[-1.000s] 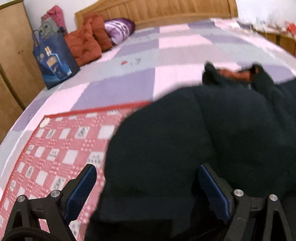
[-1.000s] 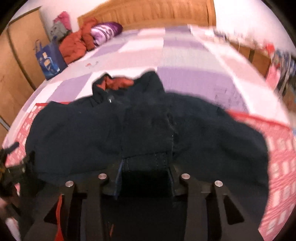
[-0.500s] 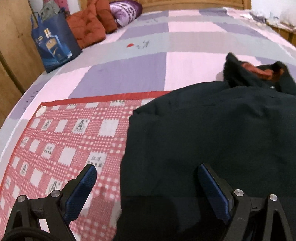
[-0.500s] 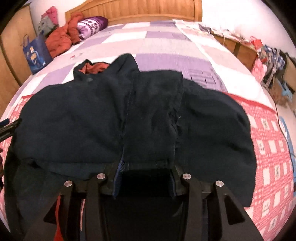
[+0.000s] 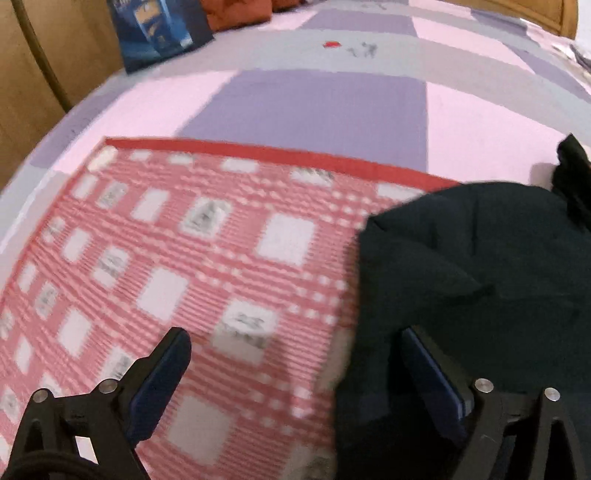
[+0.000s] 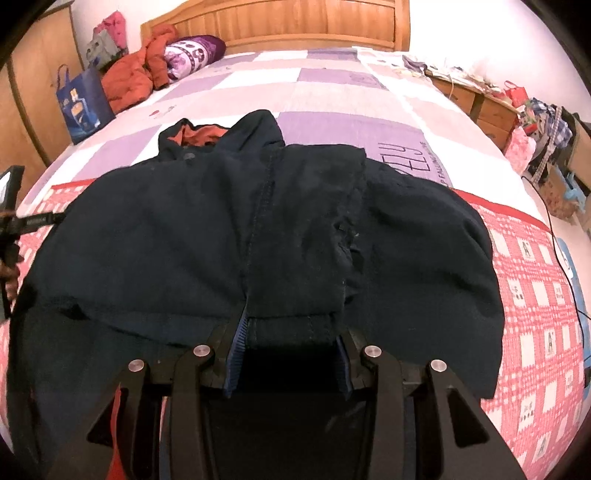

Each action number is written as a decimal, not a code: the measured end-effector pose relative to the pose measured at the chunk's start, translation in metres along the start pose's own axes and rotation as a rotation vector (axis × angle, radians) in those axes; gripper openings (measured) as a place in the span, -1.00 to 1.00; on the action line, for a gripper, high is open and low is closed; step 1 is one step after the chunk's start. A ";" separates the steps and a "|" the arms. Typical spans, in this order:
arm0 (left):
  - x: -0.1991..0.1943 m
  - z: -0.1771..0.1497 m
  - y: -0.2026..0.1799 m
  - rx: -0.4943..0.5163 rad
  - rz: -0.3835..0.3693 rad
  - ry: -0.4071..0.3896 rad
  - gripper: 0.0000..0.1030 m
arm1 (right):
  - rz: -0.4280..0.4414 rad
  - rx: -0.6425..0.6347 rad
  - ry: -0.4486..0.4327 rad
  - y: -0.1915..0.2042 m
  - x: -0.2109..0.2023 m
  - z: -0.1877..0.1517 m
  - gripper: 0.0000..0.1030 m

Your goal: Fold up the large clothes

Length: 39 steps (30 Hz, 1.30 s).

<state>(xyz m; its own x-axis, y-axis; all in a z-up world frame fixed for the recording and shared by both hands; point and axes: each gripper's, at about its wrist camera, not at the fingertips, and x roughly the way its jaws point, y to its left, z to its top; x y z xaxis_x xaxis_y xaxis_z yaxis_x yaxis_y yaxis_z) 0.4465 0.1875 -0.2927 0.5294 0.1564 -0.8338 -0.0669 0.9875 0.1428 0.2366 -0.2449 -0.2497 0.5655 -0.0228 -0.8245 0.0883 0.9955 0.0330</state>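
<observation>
A large dark navy jacket (image 6: 184,240) with an orange lining at the collar (image 6: 201,134) lies spread on a red checked cloth (image 6: 535,295) on the bed. My right gripper (image 6: 290,334) is shut on the jacket's sleeve cuff (image 6: 291,326), with the sleeve laid across the jacket's middle. My left gripper (image 5: 295,354) is open and empty over the red checked cloth (image 5: 184,258), at the jacket's left edge (image 5: 461,277); its right finger (image 5: 432,365) is against the dark fabric. The left gripper also shows at the left edge of the right wrist view (image 6: 11,221).
The bed has a purple, pink and grey patchwork cover (image 6: 332,96). A blue bag (image 6: 83,105), orange clothes (image 6: 136,77) and a purple pillow (image 6: 192,53) lie at the far left by the wooden headboard (image 6: 295,22). Cluttered wooden drawers (image 6: 480,103) stand at the right.
My left gripper has moved left, off the jacket and over the checked cloth. My right gripper keeps its hold on the cuff, and the jacket lies flatter and more spread out.
</observation>
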 end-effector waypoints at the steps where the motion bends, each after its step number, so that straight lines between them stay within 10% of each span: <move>1: -0.004 0.000 0.000 0.009 -0.015 -0.010 0.83 | 0.000 -0.007 0.004 0.000 -0.001 -0.004 -0.16; 13: -0.085 -0.082 -0.030 0.185 -0.120 -0.159 0.80 | -0.039 -0.017 -0.105 -0.002 -0.016 0.019 -0.16; 17: -0.072 -0.120 -0.025 0.168 -0.101 -0.088 0.80 | -0.005 -0.018 0.056 -0.012 0.007 0.001 0.11; 24: -0.083 -0.162 -0.012 0.117 -0.098 -0.074 0.80 | -0.127 -0.080 -0.121 -0.008 -0.054 0.009 0.51; 29: -0.090 -0.179 -0.025 0.144 -0.126 -0.087 0.80 | 0.031 -0.179 -0.196 0.052 -0.061 0.050 0.65; 39: -0.087 -0.190 -0.023 0.123 -0.153 -0.101 0.80 | 0.274 -0.500 0.026 0.230 0.050 0.109 0.65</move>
<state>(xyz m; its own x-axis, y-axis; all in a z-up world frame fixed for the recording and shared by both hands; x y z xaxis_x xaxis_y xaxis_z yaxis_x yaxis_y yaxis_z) 0.2416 0.1553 -0.3250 0.6075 -0.0043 -0.7943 0.1210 0.9888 0.0872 0.3742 -0.0274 -0.2217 0.4921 0.2387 -0.8372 -0.4611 0.8872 -0.0181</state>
